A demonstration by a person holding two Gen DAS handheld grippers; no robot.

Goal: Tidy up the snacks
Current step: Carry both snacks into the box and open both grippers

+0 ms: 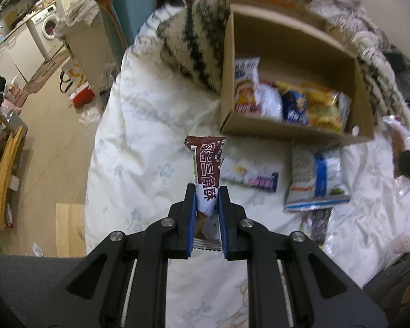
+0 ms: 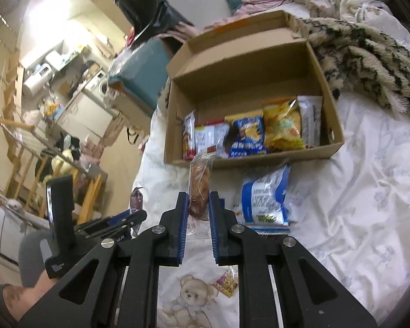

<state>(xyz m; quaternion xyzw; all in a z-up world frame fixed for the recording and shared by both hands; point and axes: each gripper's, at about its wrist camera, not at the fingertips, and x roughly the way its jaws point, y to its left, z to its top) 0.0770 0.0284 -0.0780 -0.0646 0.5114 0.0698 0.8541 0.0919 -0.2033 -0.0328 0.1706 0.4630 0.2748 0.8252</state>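
Note:
My left gripper (image 1: 207,191) is shut on a brown and white snack bar (image 1: 207,164) that stands upright above the bed, short of the cardboard box (image 1: 292,132). My right gripper (image 2: 199,198) is shut on a clear-wrapped brown pastry (image 2: 200,183), held up just in front of the cardboard box (image 2: 248,161). Several snack packs (image 2: 248,134) stand in a row along the box's near wall. A blue and white bag (image 2: 265,194) lies on the sheet in front of the box. The left gripper (image 2: 123,220) shows at the lower left of the right wrist view.
A white and purple pack (image 1: 248,172) and the blue and white bag (image 1: 317,180) lie on the floral sheet (image 1: 139,147). A striped fuzzy blanket (image 2: 369,54) lies behind and right of the box. A small snack packet (image 2: 227,284) rests near the teddy print. The floor drops off left of the bed.

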